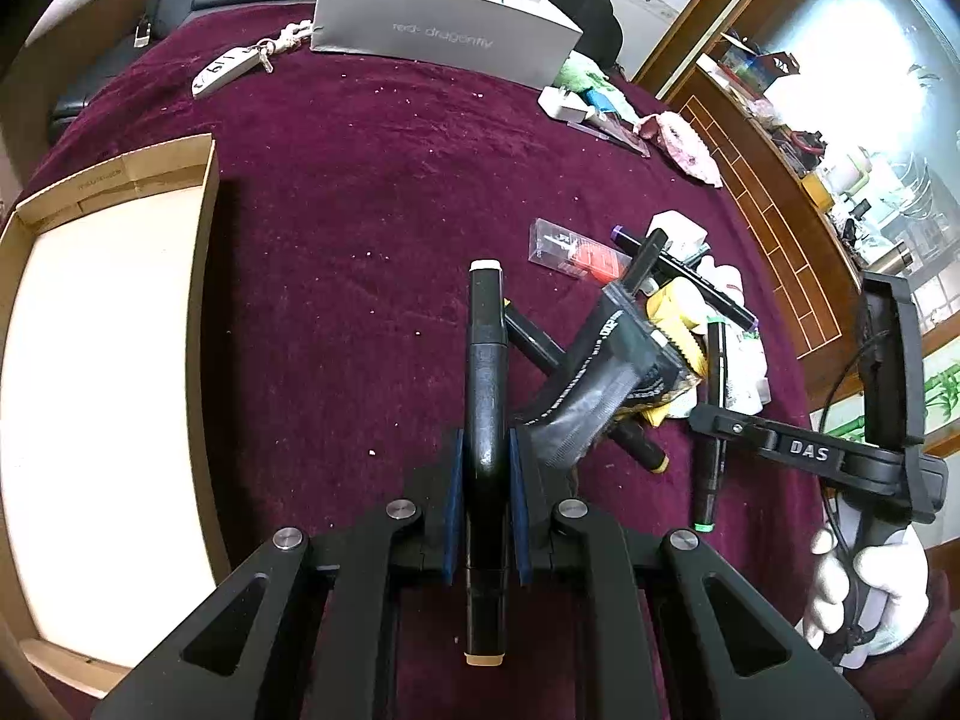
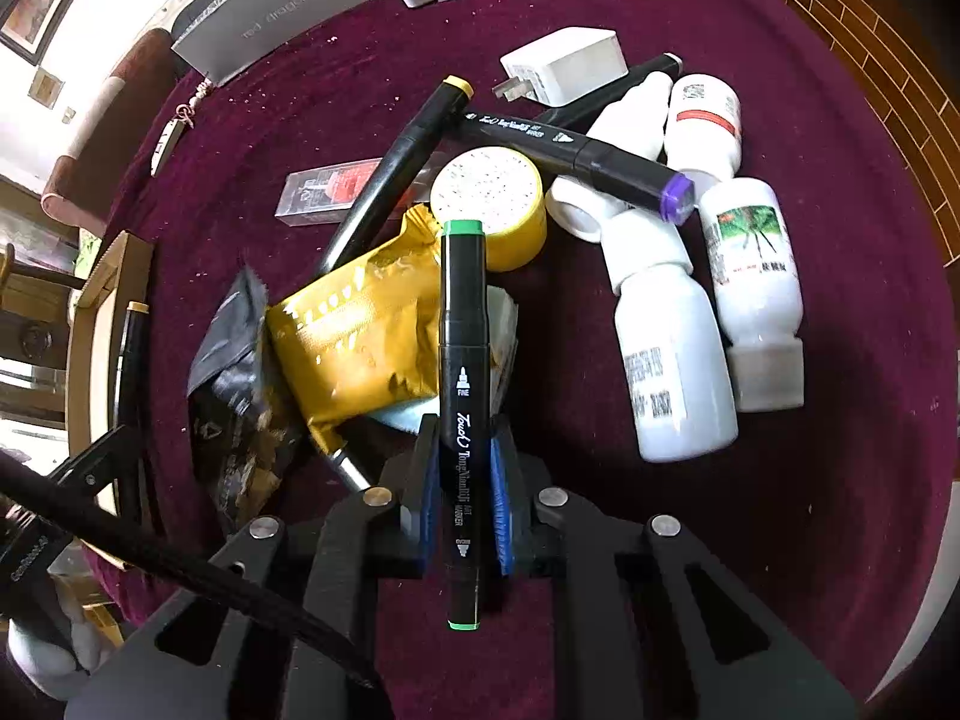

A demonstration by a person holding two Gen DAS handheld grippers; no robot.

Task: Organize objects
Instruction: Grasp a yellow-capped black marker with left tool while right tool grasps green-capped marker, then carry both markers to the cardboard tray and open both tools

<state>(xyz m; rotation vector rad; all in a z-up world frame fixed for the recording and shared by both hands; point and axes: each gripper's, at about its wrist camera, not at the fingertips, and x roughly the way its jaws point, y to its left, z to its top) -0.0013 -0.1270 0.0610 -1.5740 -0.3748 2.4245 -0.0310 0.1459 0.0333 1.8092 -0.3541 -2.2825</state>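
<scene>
My left gripper is shut on a black marker with pale caps, which points away from me above the maroon cloth, just right of the open cardboard box. My right gripper is shut on a black marker with green caps; the blue pads press its sides. That marker sits over a pile of a gold packet, a black packet and a yellow round tin. In the left wrist view the right gripper stands at the right, gripping the green-capped marker.
A purple-capped marker, a yellow-capped marker, several white bottles and a white charger lie in the pile. A grey box, a key tag and small items sit at the far side. A gloved hand holds the right gripper.
</scene>
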